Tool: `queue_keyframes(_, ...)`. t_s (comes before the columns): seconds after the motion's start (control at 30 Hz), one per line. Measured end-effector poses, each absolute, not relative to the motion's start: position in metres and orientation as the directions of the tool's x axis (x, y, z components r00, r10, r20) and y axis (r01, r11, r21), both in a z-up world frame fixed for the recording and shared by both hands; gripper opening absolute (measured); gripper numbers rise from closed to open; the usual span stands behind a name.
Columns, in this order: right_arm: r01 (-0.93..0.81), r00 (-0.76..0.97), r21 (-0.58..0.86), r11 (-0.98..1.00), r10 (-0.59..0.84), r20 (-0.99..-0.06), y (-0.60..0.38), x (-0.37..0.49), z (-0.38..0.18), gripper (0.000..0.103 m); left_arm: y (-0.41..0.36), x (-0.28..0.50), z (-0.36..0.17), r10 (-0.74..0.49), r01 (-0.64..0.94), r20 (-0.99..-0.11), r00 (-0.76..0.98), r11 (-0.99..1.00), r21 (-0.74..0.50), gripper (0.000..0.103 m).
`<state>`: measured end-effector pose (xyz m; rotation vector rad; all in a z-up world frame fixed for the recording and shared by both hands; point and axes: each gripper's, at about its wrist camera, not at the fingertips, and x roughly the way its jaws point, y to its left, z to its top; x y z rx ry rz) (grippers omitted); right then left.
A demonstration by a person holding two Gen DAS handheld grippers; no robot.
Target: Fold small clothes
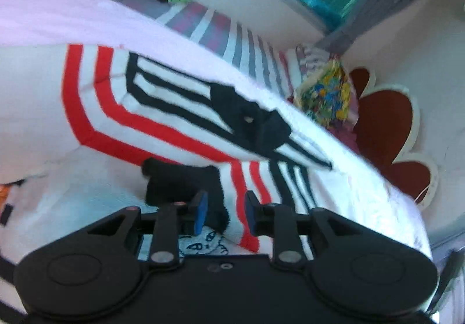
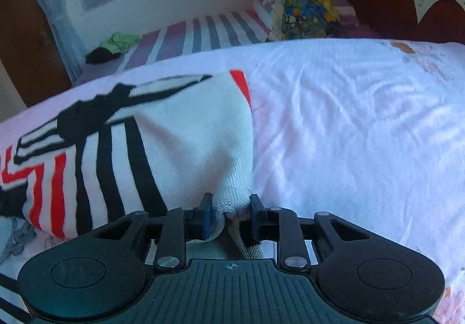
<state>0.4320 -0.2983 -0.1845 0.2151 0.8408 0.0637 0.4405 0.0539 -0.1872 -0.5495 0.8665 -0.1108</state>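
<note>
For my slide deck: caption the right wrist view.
Right claw pinching a corner of the striped white garment on the white bedsheet.

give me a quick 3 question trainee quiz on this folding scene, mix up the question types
1. True or false: the right gripper has a bunched white knit corner of the white garment with red and black stripes between its blue pads.
2. What lies under the striped garment? A) a bare wooden floor B) a white textured bedspread C) a green towel
3. Fill in: in the left wrist view, the left gripper has its jaws ____, with nothing pinched between them.

Key: 1 true; 2 B; 3 apart (open)
</note>
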Motion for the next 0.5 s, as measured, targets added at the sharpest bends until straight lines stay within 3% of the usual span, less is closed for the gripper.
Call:
queue_keyframes(0.07, 0.007, 0.688, 0.204, 0.979, 0.143, -0.711, -0.297, 0.444, -0.178, 0.046, 0.06, 0.448, -0.2, -0.286, -0.186, -0.728, 0.624, 0.85, -0.493, 0.025)
queue_keyframes(0.1, 0.014, 0.692, 0.212, 0.977, 0.143, -0.707, -0.298, 0.454, -0.178, 0.054, 0.065, 0.449, -0.205, -0.291, -0.207, -0.73, 0.618, 0.836, -0.508, 0.019)
queue_keyframes(0.2, 0.047, 0.683, 0.282, 0.958, 0.175, -0.709, -0.305, 0.487, -0.183, 0.054, 0.071, 0.446, -0.206, -0.294, -0.229, -0.723, 0.625, 0.817, -0.53, 0.018)
queue_keyframes(0.37, 0.099, 0.667, 0.342, 0.935, 0.192, -0.72, -0.318, 0.534, -0.194, 0.054, 0.061, 0.442, -0.193, -0.217, -0.187, -0.712, 0.668, 0.877, -0.443, 0.027)
queue_keyframes(0.43, 0.112, 0.651, 0.332, 0.937, 0.183, -0.736, -0.323, 0.547, -0.198, 0.054, 0.061, 0.449, -0.199, -0.208, -0.194, -0.732, 0.649, 0.885, -0.423, 0.024)
queue_keyframes(0.47, 0.111, 0.642, 0.314, 0.943, 0.173, -0.747, -0.323, 0.551, -0.201, 0.038, 0.063, 0.449, -0.201, -0.207, -0.197, -0.727, 0.655, 0.882, -0.428, 0.024)
queue_keyframes(0.5, 0.105, 0.646, 0.284, 0.953, 0.152, -0.748, -0.322, 0.552, -0.202, 0.03, 0.064, 0.448, -0.202, -0.205, -0.195, -0.723, 0.66, 0.883, -0.428, 0.023)
